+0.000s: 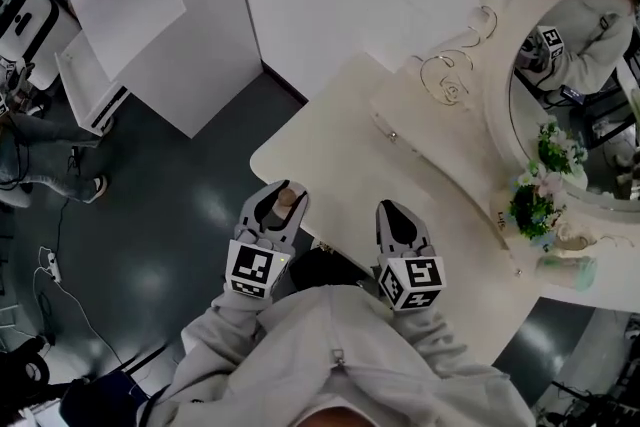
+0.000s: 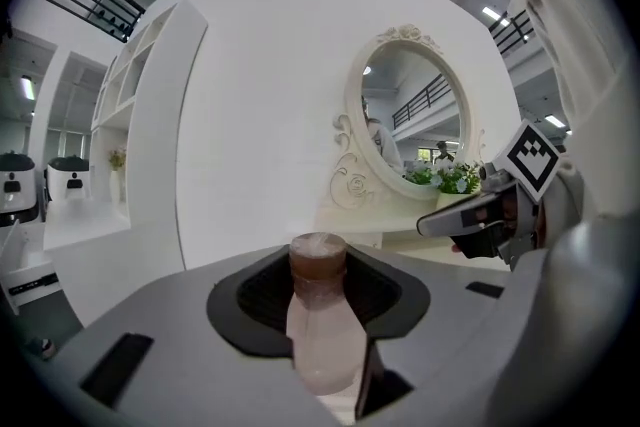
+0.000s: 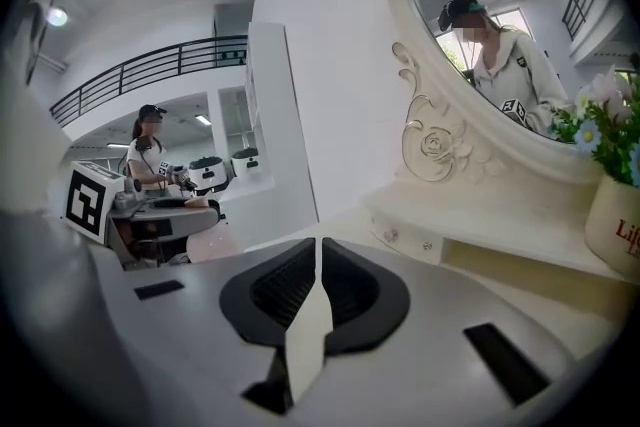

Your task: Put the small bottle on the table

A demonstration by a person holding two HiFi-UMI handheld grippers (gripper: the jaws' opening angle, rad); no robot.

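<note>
A small pale pink bottle (image 2: 322,315) with a brown cap stands upright between the jaws of my left gripper (image 2: 318,310), which is shut on it. From the head view the bottle (image 1: 285,202) and left gripper (image 1: 275,213) hang at the near left corner of the cream dressing table (image 1: 340,145). My right gripper (image 1: 398,220) is over the table's near edge with its jaws together and nothing between them. In the right gripper view the right gripper (image 3: 317,290) shows only a thin slit between its pads.
An oval mirror (image 1: 590,85) in a carved cream frame rises at the table's back right. A pot of flowers (image 1: 535,200) stands before it, above a small drawer ledge (image 3: 480,225). A white cabinet (image 1: 150,15) stands left of the table on dark floor.
</note>
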